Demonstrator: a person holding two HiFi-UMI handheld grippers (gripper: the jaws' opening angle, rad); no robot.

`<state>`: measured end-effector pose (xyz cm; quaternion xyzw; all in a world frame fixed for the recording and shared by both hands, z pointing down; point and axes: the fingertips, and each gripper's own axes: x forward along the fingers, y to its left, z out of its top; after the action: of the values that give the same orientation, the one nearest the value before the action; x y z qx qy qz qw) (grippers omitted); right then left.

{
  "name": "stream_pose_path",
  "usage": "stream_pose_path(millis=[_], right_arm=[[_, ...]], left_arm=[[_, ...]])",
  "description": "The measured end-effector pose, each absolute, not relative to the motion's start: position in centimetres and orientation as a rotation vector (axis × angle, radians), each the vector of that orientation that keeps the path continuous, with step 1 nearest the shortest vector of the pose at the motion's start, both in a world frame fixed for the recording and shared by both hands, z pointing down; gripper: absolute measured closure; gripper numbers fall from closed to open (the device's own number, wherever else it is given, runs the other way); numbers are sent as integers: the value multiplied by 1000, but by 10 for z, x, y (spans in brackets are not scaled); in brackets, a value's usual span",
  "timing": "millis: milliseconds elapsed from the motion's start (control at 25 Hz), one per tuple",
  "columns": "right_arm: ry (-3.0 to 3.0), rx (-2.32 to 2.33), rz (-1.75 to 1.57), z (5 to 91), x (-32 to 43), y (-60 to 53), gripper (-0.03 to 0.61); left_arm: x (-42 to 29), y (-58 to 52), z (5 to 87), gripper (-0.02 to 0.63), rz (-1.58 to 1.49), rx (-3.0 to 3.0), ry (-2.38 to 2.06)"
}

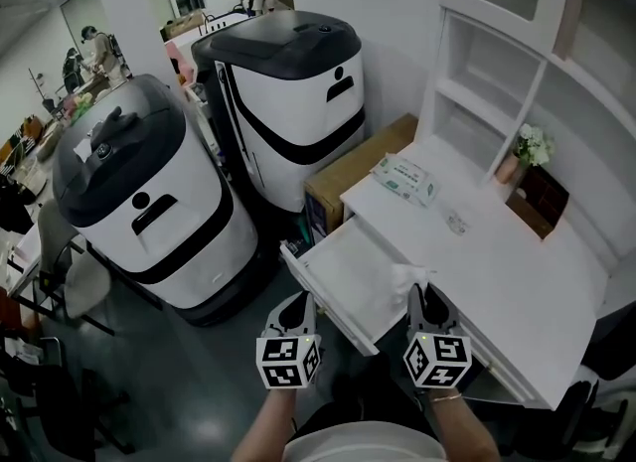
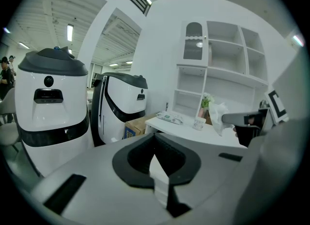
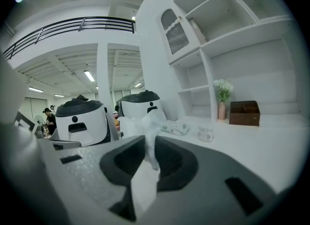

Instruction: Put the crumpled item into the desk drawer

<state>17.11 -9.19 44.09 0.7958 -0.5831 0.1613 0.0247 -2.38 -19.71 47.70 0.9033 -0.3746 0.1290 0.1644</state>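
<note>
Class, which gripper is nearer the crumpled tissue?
Right. The right gripper is shut on the crumpled tissue at the open drawer's right side. The left gripper hangs to the tissue's left, before the drawer's front edge, apart from it.

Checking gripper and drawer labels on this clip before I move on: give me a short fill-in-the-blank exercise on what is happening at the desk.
1. The right gripper is ____ on the crumpled tissue.
2. The desk drawer in front of the person stands ____.
3. The left gripper, its jaws together, holds ____.

Missing words: shut; open; nothing.
</note>
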Motion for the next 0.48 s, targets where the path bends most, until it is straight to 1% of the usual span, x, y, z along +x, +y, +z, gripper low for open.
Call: stream_pose_path(millis=[480], right_arm=[[-1815, 2447, 504, 448, 176, -107, 515]], left_arm=[[-24, -201, 487, 621, 395, 2548, -1088]])
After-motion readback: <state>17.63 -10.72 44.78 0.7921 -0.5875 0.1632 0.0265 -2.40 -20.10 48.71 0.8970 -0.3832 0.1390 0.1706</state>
